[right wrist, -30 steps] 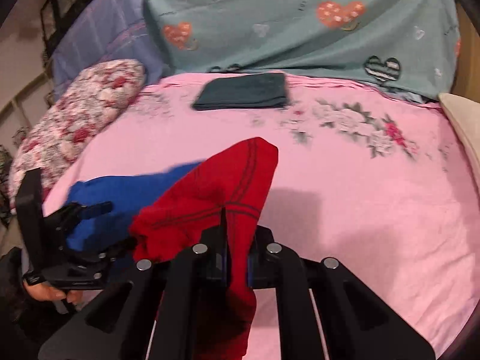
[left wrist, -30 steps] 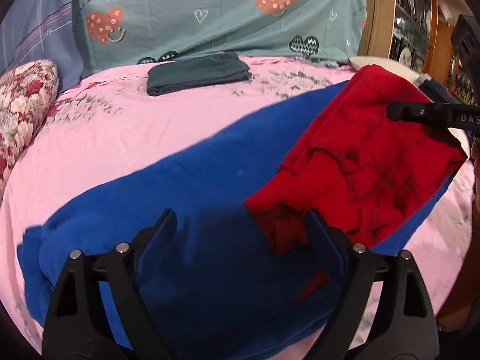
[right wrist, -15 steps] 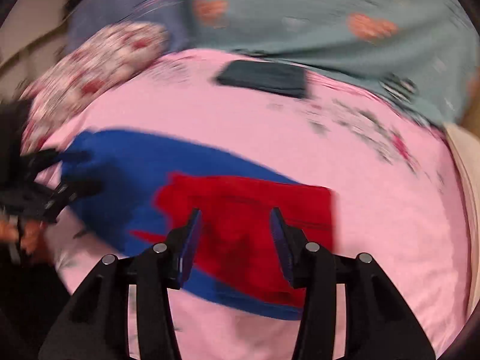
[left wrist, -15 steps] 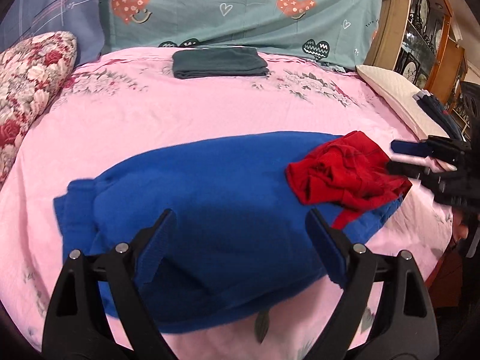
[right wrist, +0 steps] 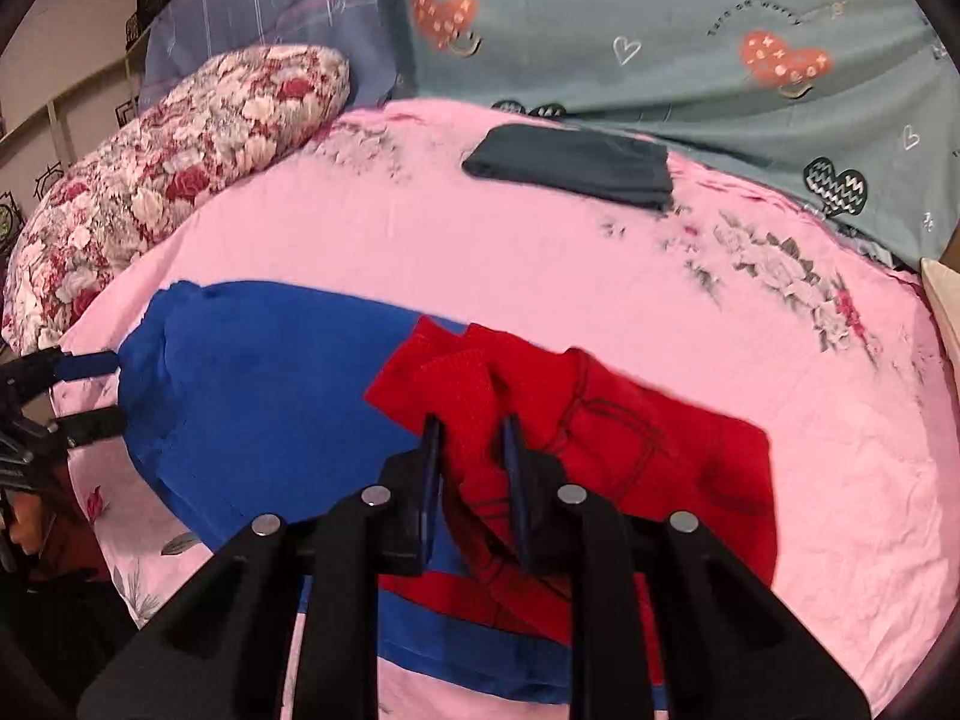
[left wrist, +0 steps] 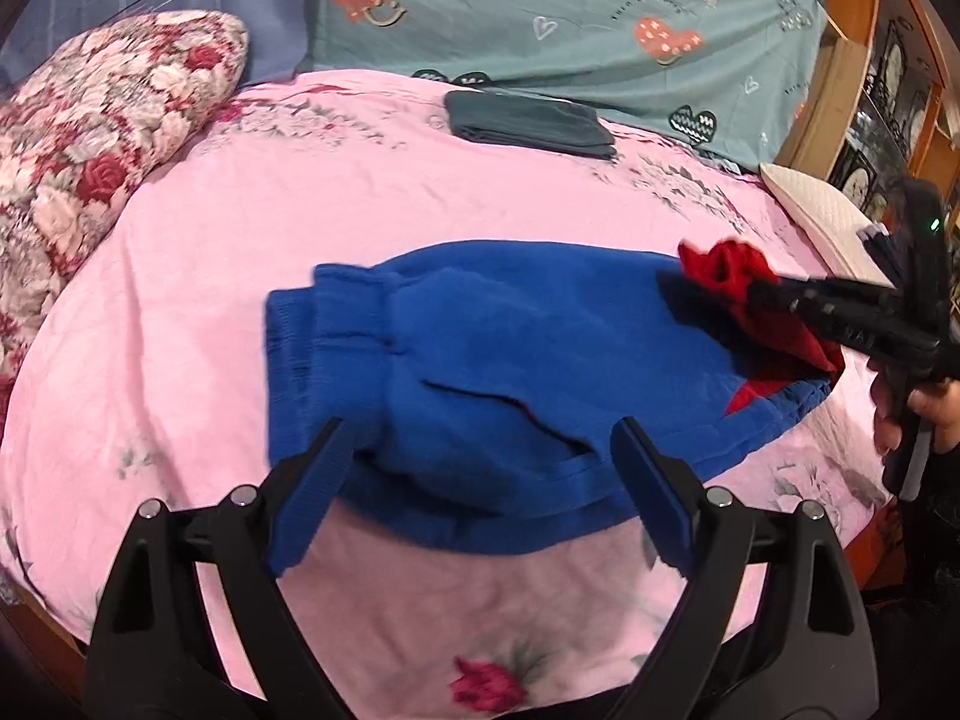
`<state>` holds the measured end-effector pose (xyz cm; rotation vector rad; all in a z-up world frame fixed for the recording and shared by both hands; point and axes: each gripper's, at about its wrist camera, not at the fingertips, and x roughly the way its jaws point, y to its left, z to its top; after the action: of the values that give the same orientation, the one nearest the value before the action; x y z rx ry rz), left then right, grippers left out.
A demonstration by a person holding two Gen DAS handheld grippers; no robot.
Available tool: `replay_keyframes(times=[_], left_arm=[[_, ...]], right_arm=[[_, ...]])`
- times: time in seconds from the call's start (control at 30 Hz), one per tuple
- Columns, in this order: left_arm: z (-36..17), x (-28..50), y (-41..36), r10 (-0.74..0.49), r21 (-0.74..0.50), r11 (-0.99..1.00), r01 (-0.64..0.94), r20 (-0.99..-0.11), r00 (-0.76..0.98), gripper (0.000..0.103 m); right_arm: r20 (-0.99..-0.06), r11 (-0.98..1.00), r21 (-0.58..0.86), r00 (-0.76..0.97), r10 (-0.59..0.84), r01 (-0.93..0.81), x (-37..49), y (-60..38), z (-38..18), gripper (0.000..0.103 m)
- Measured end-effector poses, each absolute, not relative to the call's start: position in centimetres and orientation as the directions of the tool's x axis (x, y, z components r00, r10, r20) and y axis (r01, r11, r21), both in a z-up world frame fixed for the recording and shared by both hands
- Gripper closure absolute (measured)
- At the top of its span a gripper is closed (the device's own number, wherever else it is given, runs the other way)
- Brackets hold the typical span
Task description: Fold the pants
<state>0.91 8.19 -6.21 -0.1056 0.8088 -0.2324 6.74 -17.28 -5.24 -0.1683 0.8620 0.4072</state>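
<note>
Blue pants [left wrist: 492,372] lie flat across the pink bed [left wrist: 360,192], also seen in the right wrist view [right wrist: 258,396]. Red pants [right wrist: 630,456] lie crumpled on the blue ones' right end; they show in the left wrist view [left wrist: 729,267]. My right gripper [right wrist: 471,441] has its jaws close together around a bunched fold of the red pants. It shows from the side in the left wrist view [left wrist: 696,294]. My left gripper [left wrist: 480,480] is open and empty, just above the near edge of the blue pants.
A folded dark green garment [left wrist: 531,123] lies at the back of the bed [right wrist: 570,165]. A floral pillow [left wrist: 90,138] lies at the left. A teal heart-print cover [left wrist: 570,18] hangs behind. A cream pillow [left wrist: 822,222] and wooden shelving [left wrist: 888,60] are at the right.
The red pants were dropped from the raised right gripper onto the blue pants. The right gripper opened, then closed again on a fold of them. The left gripper pulled back toward the bed's front.
</note>
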Motion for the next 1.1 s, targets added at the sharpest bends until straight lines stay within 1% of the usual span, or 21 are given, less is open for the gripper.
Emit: replay_keyframes(times=[0.03,0.07,0.1,0.13,0.23,0.3,0.37,0.5,0.53,0.6,0.67,0.73,0.77,0.8,0.83,0.87,0.9,0.97,1.03,1.1], left_arm=[[-6.3,0.8,8.7,-0.248,-0.194,0.969,0.155,-0.707,0.662,0.014],[-6.3,0.8,9.3,-0.250,-0.206,0.968,0.145,-0.712,0.657,0.014],[-6.4,0.5,9.8,-0.255,-0.222,0.966,0.135,-0.714,0.651,0.014],[-6.3,0.3,10.3,-0.260,-0.235,0.964,0.128,-0.714,0.650,0.014],[-6.6,-0.7,11.6,-0.275,-0.276,0.956,0.102,-0.717,0.640,0.014],[-7.5,-0.6,12.3,-0.322,-0.347,0.934,0.079,-0.727,0.606,0.014],[-8.3,-0.3,12.6,-0.361,-0.402,0.913,0.062,-0.731,0.580,0.014],[-9.4,0.7,12.4,-0.382,-0.466,0.885,0.010,-0.712,0.590,0.014],[-9.6,1.1,12.3,-0.386,-0.481,0.877,0.000,-0.703,0.597,0.014],[-9.8,1.7,12.2,-0.385,-0.500,0.866,-0.019,-0.690,0.613,0.013],[-9.9,2.3,12.4,-0.409,-0.543,0.839,-0.038,-0.674,0.615,0.011],[-10.1,3.0,12.6,-0.427,-0.579,0.814,-0.056,-0.660,0.618,0.012],[-10.1,3.3,12.6,-0.435,-0.593,0.803,-0.061,-0.653,0.620,0.014],[-10.3,3.6,12.6,-0.454,-0.614,0.787,-0.061,-0.642,0.618,0.023],[-10.5,4.0,12.5,-0.472,-0.630,0.775,-0.060,-0.639,0.608,0.051],[-11.1,4.4,12.4,-0.504,-0.653,0.755,-0.057,-0.634,0.587,0.068],[-11.3,4.5,12.5,-0.517,-0.664,0.746,-0.057,-0.631,0.579,0.071],[-11.3,4.6,12.3,-0.517,-0.665,0.745,-0.053,-0.625,0.585,0.072],[-10.5,4.5,11.7,-0.510,-0.654,0.756,-0.025,-0.612,0.604,0.075],[-8.9,4.5,10.8,-0.501,-0.633,0.774,0.017,-0.596,0.628,0.077]], right_arm=[[-0.809,0.904,-0.001,0.532,0.251,-0.428,7.3,-16.2,-7.2,0.081],[-0.820,0.901,-0.033,0.527,0.223,-0.432,7.4,-15.4,-8.3,0.077],[-0.804,0.896,-0.071,0.557,0.208,-0.438,6.9,-15.0,-8.5,0.069],[-0.799,0.892,-0.084,0.565,0.206,-0.444,6.5,-14.7,-8.2,0.066],[-0.748,0.898,-0.064,0.617,0.245,-0.435,5.0,-14.7,-5.8,0.061],[-0.699,0.894,-0.057,0.657,0.282,-0.445,3.3,-14.8,-4.4,0.048],[-0.675,0.882,-0.037,0.662,0.325,-0.470,2.1,-14.4,-3.7,0.047],[-0.670,0.826,-0.008,0.616,0.414,-0.564,0.9,-11.9,-4.0,0.048],[-0.673,0.806,-0.011,0.601,0.431,-0.592,0.5,-10.9,-4.1,0.050],[-0.697,0.746,-0.016,0.542,0.469,-0.666,0.0,-8.6,-5.0,0.057],[-0.715,0.704,-0.027,0.506,0.482,-0.709,-0.5,-6.7,-6.0,0.058],[-0.747,0.682,-0.027,0.468,0.472,-0.731,-0.4,-5.1,-7.3,0.062],[-0.764,0.683,-0.017,0.451,0.462,-0.730,-0.3,-4.7,-8.0,0.063],[-0.770,0.690,-0.010,0.445,0.456,-0.724,-0.2,-4.6,-8.5,0.063],[-0.765,0.692,-0.003,0.447,0.463,-0.722,-0.2,-4.7,-8.5,0.063],[-0.764,0.693,0.012,0.441,0.472,-0.721,-0.2,-4.9,-8.4,0.064],[-0.762,0.696,0.037,0.431,0.484,-0.717,-0.1,-5.3,-8.3,0.065],[-0.757,0.699,0.058,0.425,0.496,-0.712,-0.1,-5.9,-8.2,0.066],[-0.745,0.704,0.057,0.439,0.502,-0.708,-0.4,-6.5,-8.0,0.068],[-0.713,0.723,0.057,0.479,0.512,-0.688,-0.5,-7.6,-7.0,0.073]])
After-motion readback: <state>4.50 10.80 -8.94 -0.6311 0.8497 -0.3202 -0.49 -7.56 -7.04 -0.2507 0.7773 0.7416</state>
